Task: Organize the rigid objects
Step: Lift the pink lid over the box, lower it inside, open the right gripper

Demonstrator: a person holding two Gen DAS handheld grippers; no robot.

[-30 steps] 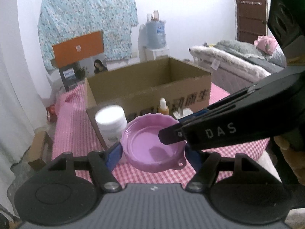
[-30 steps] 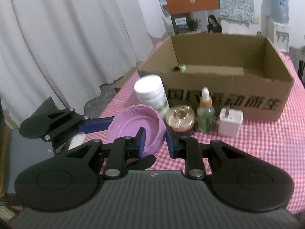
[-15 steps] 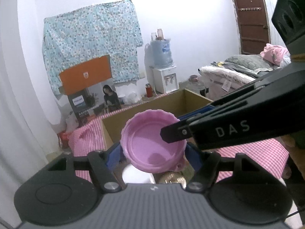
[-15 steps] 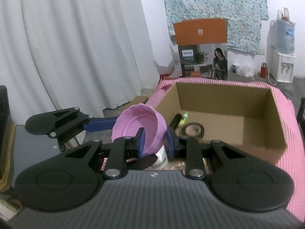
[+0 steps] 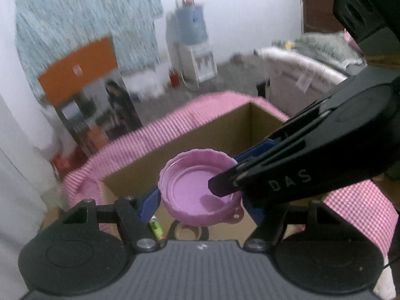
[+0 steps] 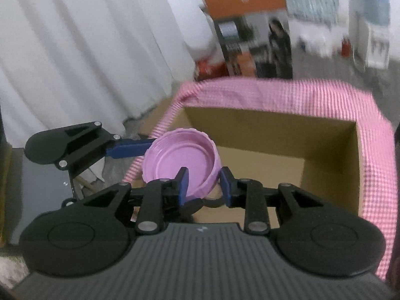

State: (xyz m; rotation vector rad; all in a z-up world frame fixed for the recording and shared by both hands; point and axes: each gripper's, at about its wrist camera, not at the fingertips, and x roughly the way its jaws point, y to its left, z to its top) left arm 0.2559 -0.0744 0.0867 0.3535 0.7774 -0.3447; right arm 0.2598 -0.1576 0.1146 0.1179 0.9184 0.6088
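A pink plastic lid (image 5: 197, 187) hangs hollow side up over the open cardboard box (image 5: 200, 135). My left gripper (image 5: 201, 201) is shut on it, its blue pads pressing the rim on both sides. In the right wrist view the lid (image 6: 175, 160) sits above the box's near left corner (image 6: 262, 130). My right gripper (image 6: 203, 185) straddles the lid's near rim, one finger inside and one outside. Its jaws are opening and the pads stand off the thin rim. A dark tape roll (image 5: 191, 232) and a small green item (image 5: 156, 228) lie on the box floor.
The box stands on a pink checked tablecloth (image 6: 275, 90). A white curtain (image 6: 87, 50) hangs at the left. Beyond the table are an orange-topped product carton (image 6: 250, 32), a water dispenser (image 5: 192, 50) and a bed (image 5: 312, 60).
Both grippers carried the lid up and forward, from in front of the box to over its opening. The bottles before the box left view. The right jaws widened off the rim.
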